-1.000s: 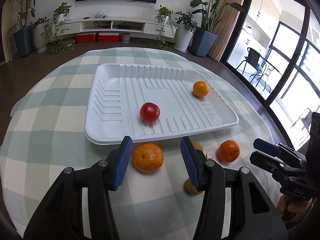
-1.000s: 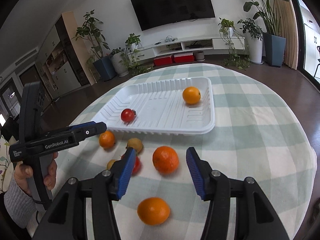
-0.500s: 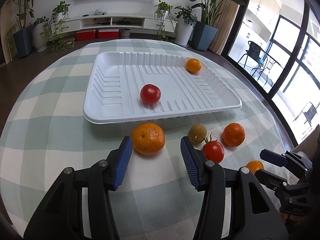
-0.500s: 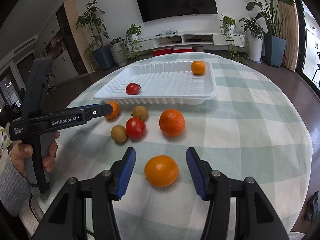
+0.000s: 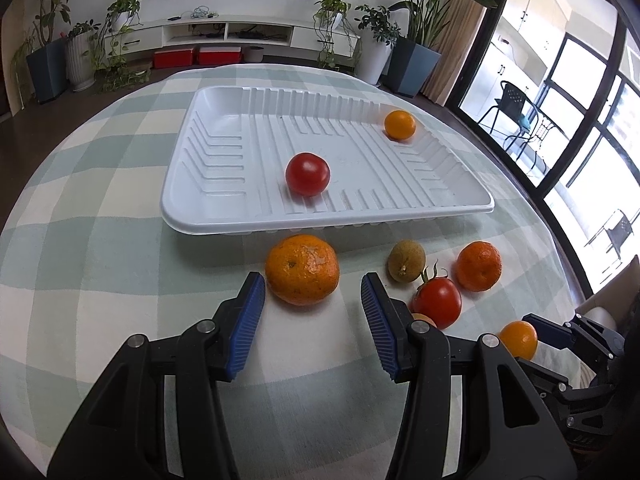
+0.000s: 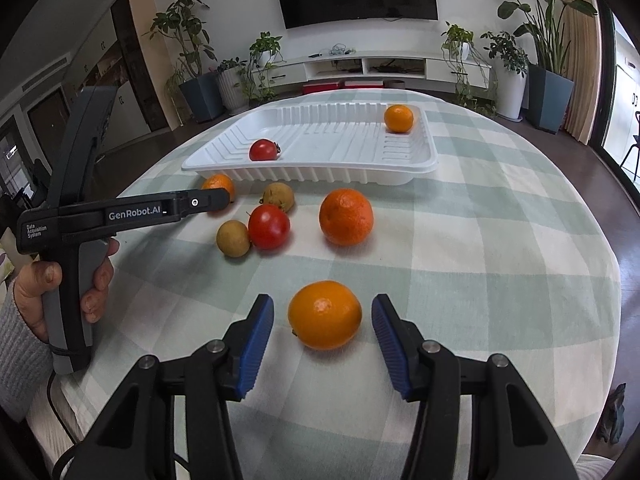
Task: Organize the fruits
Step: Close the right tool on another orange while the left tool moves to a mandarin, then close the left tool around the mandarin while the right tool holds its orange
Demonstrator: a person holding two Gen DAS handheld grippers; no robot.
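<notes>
Left wrist view: the left gripper (image 5: 313, 308) hangs over the checked tablecloth (image 5: 100, 280) with its blue pads spread apart and empty. A large dimpled orange (image 5: 302, 269) lies just beyond the tips, in line with the gap but touched by neither pad. Beyond it sits the white tray (image 5: 208, 220), holding a red tomato (image 5: 307, 173) near its middle and a small orange (image 5: 399, 124) in its far right corner. To the right on the cloth lie a brownish-green fruit (image 5: 406, 260), a stemmed tomato (image 5: 437, 301) just beside it, and a tangerine (image 5: 479, 266) further right. At the lower right the right gripper (image 5: 532, 342) reaches around a smooth orange (image 5: 518, 339).

Right wrist view: the right gripper (image 6: 323, 328) has its jaws closing, the smooth orange (image 6: 324, 314) between them, with a thin strip of cloth showing on each side, so the pads are not pressing yet. Further off lie the tangerine (image 6: 346, 216), the stemmed tomato (image 6: 269, 226), a tan round fruit (image 6: 233, 238) touching it on the left, and the brownish-green fruit (image 6: 279, 197). On the left a hand (image 6: 64, 284) in a grey sleeve (image 6: 18, 360) holds the left gripper's handle, its fingers pointing at the large orange (image 6: 219, 185) beside the tray (image 6: 304, 174).
</notes>
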